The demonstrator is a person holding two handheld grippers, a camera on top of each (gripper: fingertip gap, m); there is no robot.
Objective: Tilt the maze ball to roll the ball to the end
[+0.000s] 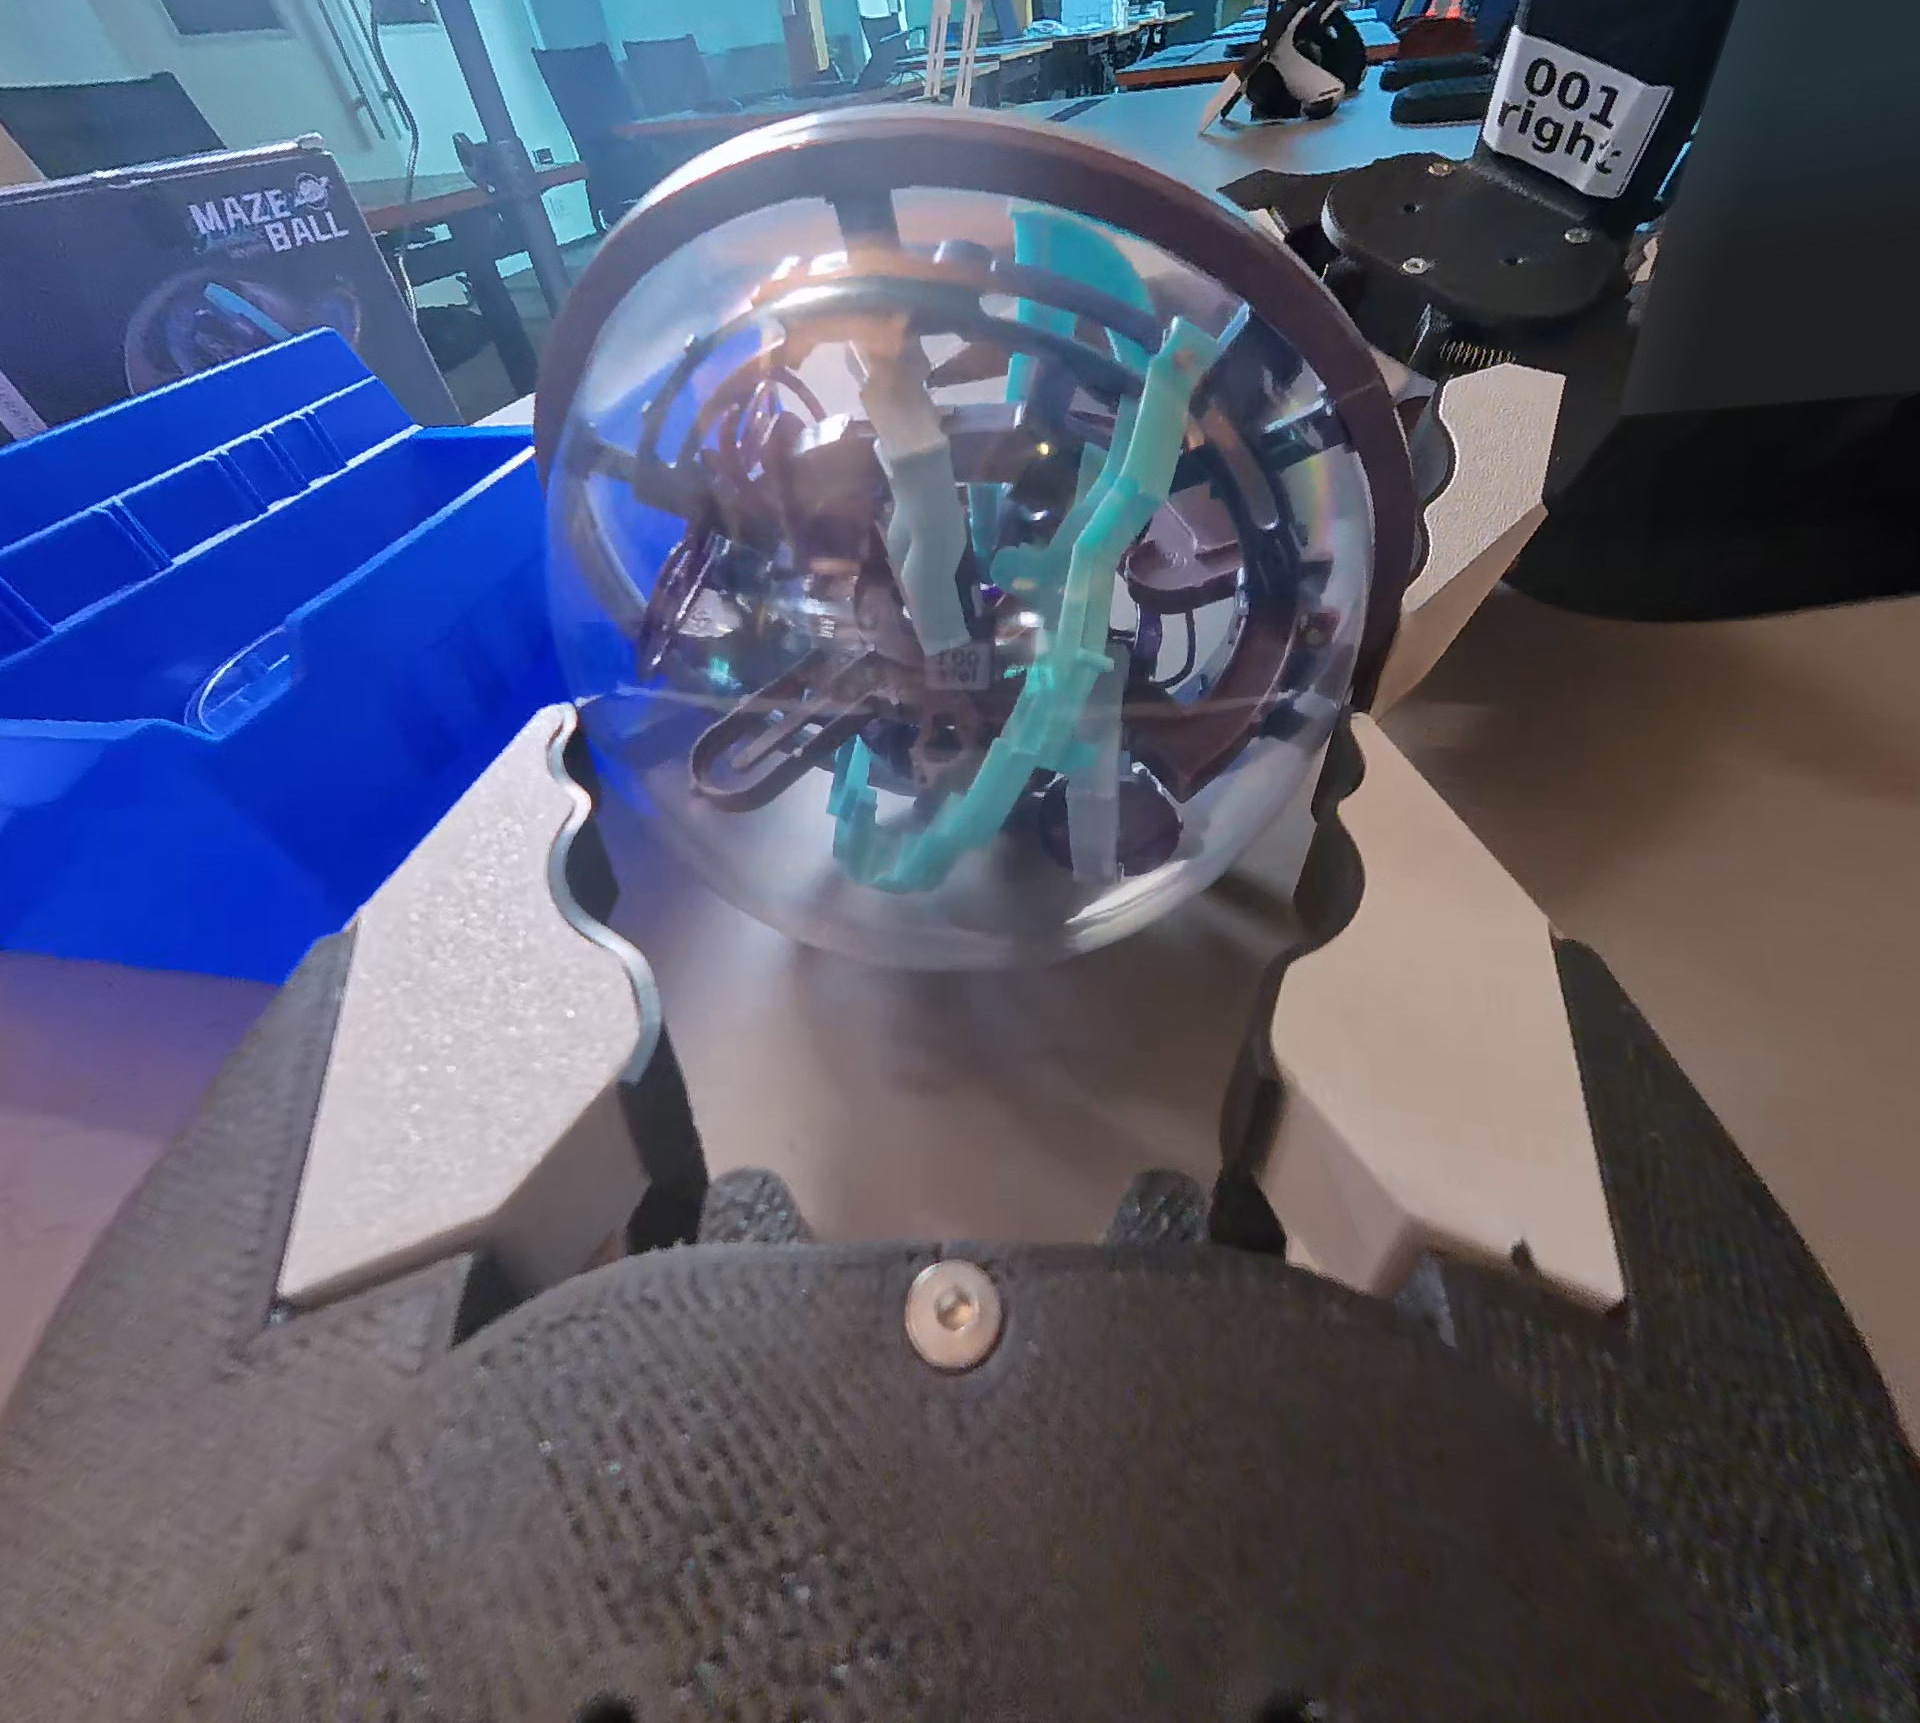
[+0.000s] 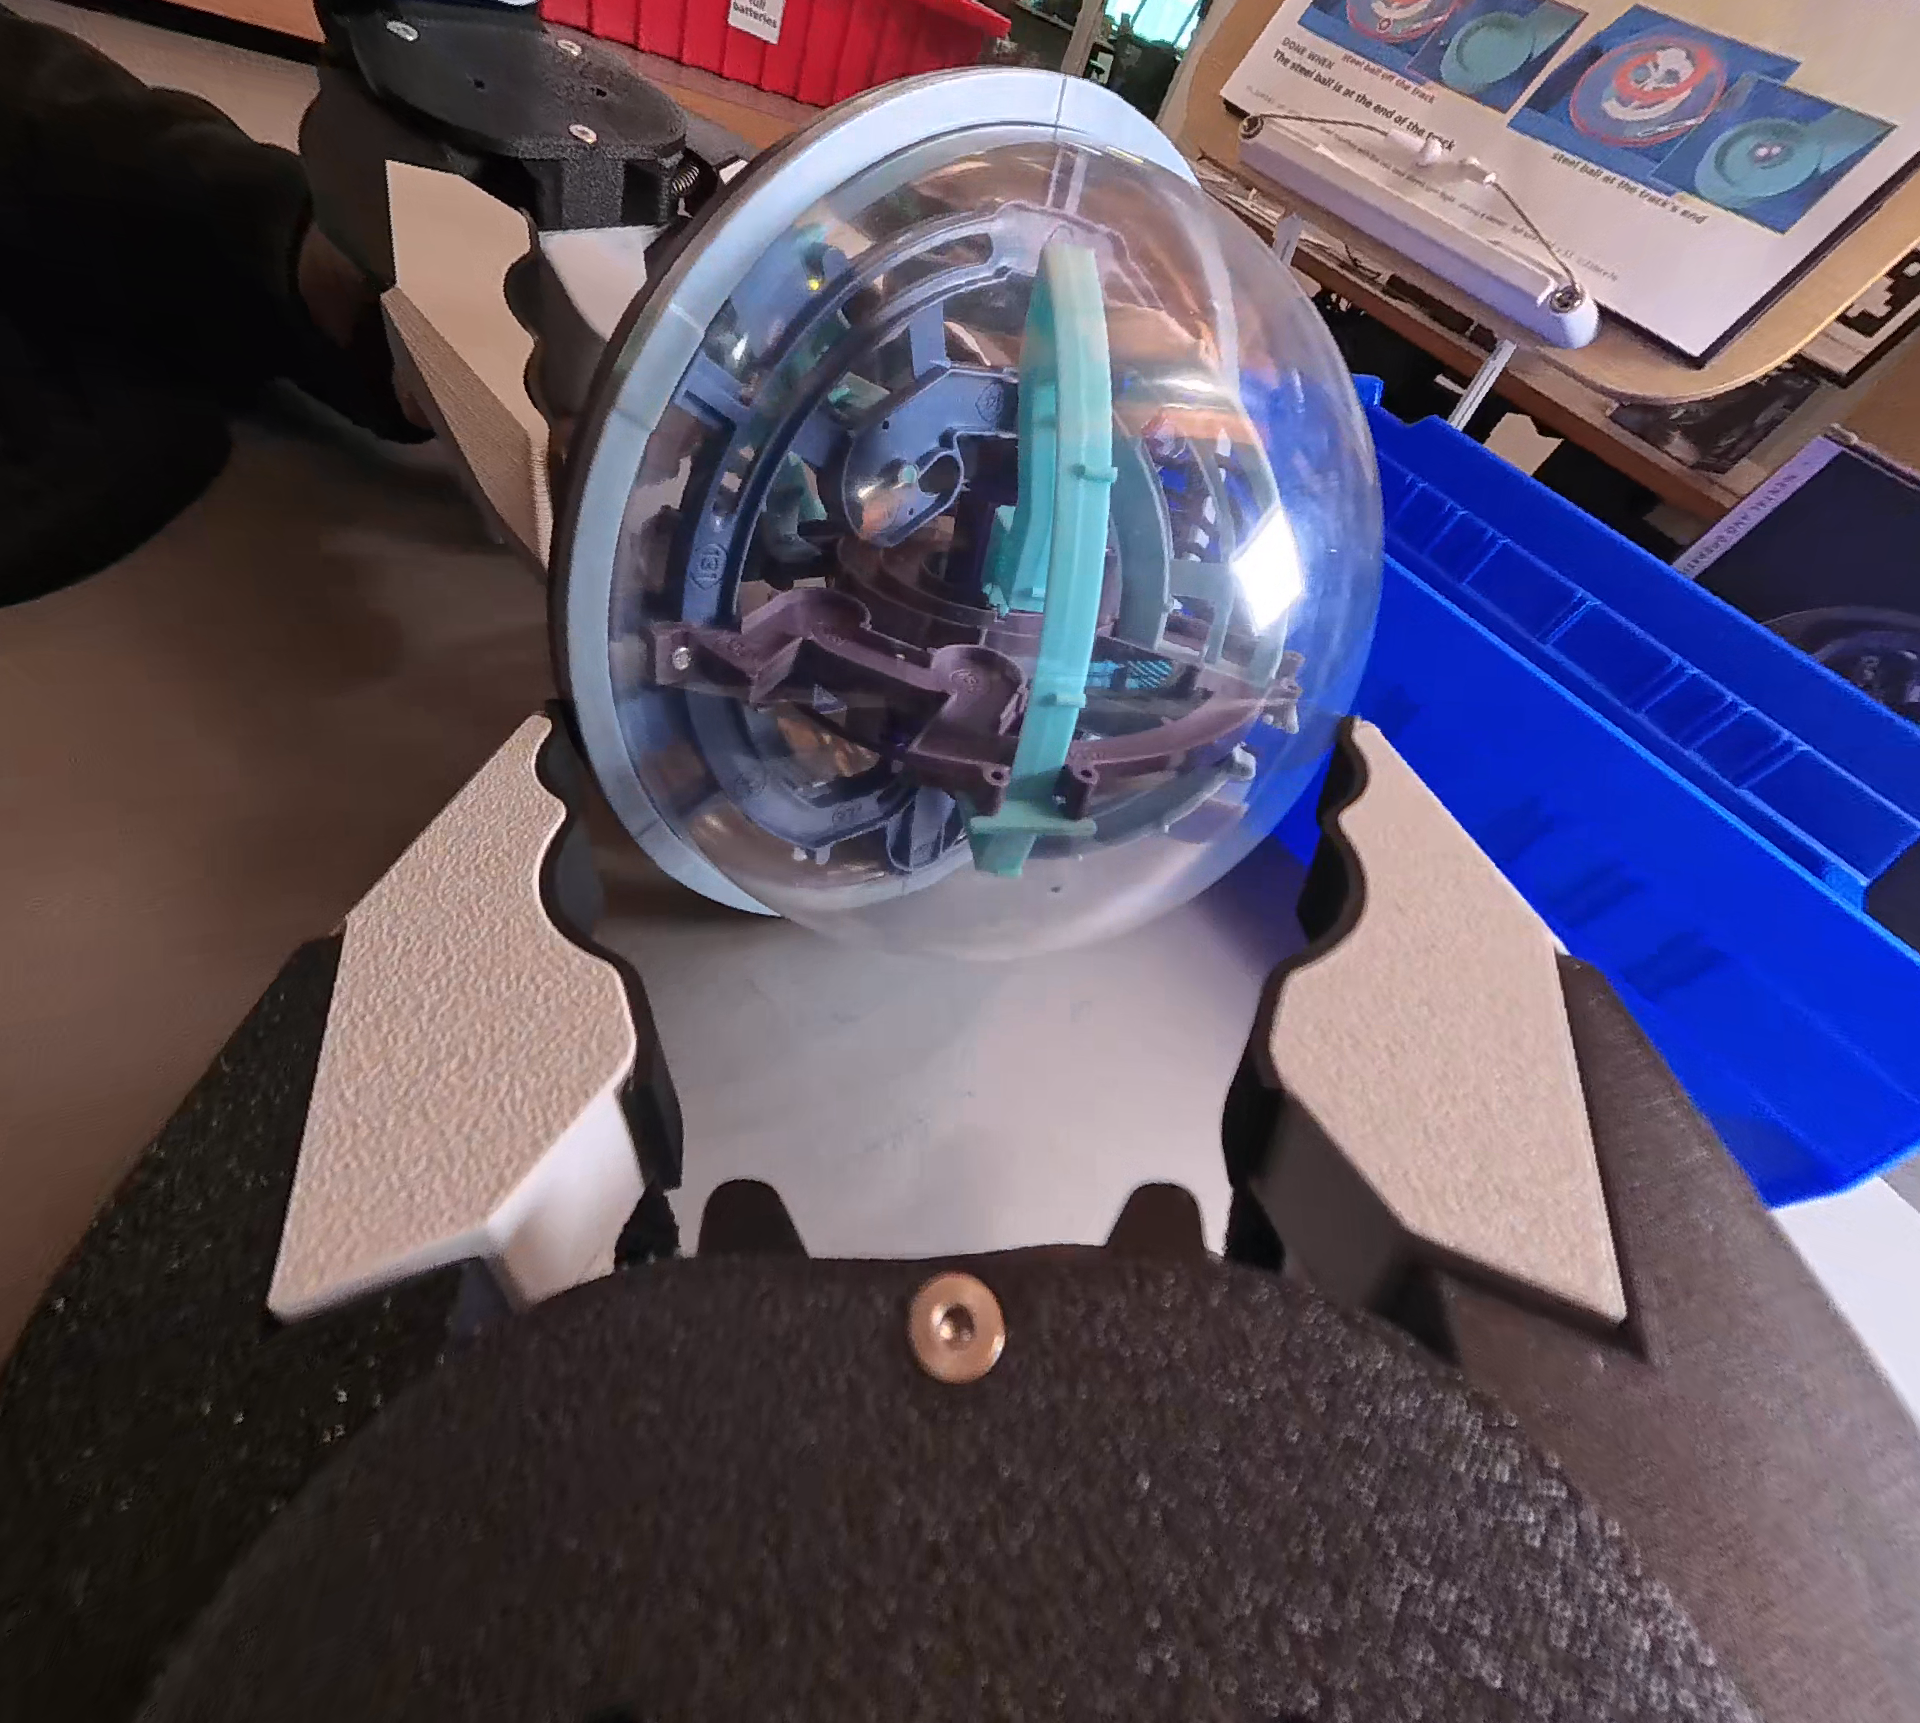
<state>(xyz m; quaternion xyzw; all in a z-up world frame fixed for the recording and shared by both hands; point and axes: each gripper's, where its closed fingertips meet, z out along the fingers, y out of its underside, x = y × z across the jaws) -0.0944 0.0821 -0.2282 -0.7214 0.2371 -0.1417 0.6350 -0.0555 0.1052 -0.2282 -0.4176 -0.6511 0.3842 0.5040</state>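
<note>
I hold the maze ball [image 1: 966,551] between my two grippers, one on each side, so that I can turn it any way by moving both hands together. My left gripper [image 1: 956,728] has its fingers spread wide and pressed against the clear shell on both sides; my right gripper [image 2: 951,728] does the same from the opposite half. Each one is clamped on the sphere, which I judge hangs clear of the table [image 2: 312,738] rather than resting on it. The grey ring [image 2: 613,447] around the middle stands nearly upright and tilted, so the tracks inside lean. A small silvery bead [image 2: 681,657] sits at the end of a purple track; I take it for the steel ball, though I cannot be sure. The blue bin [image 2: 1662,738] lies just beside, out of my way.
</note>
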